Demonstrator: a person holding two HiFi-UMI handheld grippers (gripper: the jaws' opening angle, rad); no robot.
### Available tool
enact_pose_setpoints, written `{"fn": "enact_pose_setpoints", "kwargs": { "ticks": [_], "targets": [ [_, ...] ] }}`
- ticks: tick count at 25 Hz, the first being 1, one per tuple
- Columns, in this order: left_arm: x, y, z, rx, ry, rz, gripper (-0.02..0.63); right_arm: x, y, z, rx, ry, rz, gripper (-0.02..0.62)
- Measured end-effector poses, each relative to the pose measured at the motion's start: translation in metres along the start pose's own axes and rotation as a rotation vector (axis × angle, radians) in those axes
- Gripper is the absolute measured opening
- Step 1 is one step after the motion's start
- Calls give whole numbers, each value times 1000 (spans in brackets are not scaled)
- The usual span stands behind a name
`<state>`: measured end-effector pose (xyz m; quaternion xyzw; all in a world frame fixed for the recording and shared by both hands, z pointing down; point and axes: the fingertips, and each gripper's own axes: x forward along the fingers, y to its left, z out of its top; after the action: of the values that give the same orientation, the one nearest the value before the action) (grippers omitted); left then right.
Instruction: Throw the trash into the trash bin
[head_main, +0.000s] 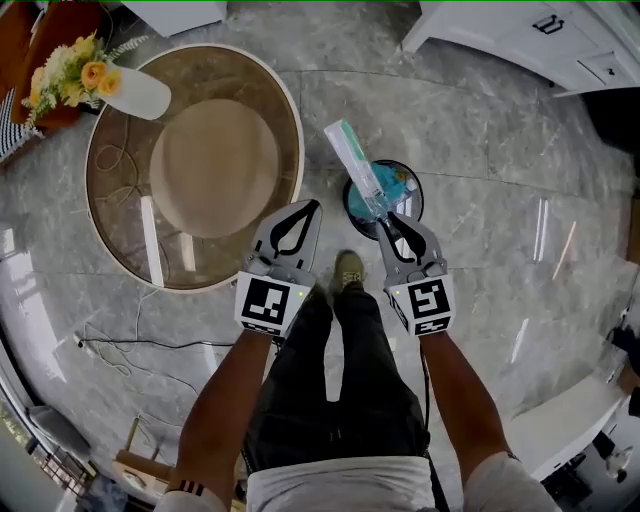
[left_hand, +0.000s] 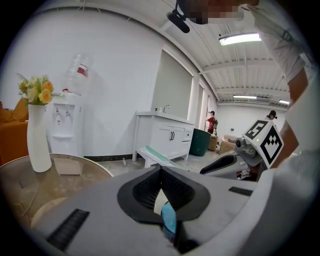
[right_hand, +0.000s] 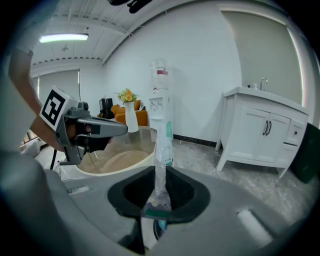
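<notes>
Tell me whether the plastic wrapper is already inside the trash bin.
No: the plastic wrapper stands clamped between the jaws of the right gripper, not dropped into the trash bin.

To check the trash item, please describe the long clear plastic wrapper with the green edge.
The long clear plastic wrapper is flat, see-through and crinkled, with a green strip along one edge. The right gripper is shut on its lower end; the rest sticks out past the jaws, over the round black trash bin. Nothing else touches it.

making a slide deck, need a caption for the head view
Right tongs hold a clear plastic wrapper over the small trash bin, beside a round glass table.
</notes>
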<state>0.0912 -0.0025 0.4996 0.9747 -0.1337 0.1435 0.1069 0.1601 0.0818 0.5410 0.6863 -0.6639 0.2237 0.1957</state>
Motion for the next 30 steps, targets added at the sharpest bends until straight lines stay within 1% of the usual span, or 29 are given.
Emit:
{"fn": "enact_pose_setpoints", "kwargs": {
  "ticks": [4,8,13,19,21,23,25,30],
  "targets": [
    [21,-25,3,14,8,-34,0,-16,-30,-24,33,28,-44,61],
    [37,-41,3,16,16,-53,0,-22,-51,-47,45,70,-64,63],
    [51,-53,-1,17,34,-57,0,-22,-64,-67,36,114,-53,64],
    [61,-55,0,7,38,-39,0,-15,-75,-87,20,168,-38,84],
    [63,-52,-1,7,41,-31,0,-11,-75,-97,32,208,-24,113],
    [65,-51,-2,3,44,-25,0,-7,-76,-104,46,237,-12,167],
    [66,-51,-3,-1,45,-20,0,-5,-77,-108,48,243,-2,181],
    [67,-50,-9,-9,51,-10,0,2,-78,-106,34,229,21,172]
  ]
}}
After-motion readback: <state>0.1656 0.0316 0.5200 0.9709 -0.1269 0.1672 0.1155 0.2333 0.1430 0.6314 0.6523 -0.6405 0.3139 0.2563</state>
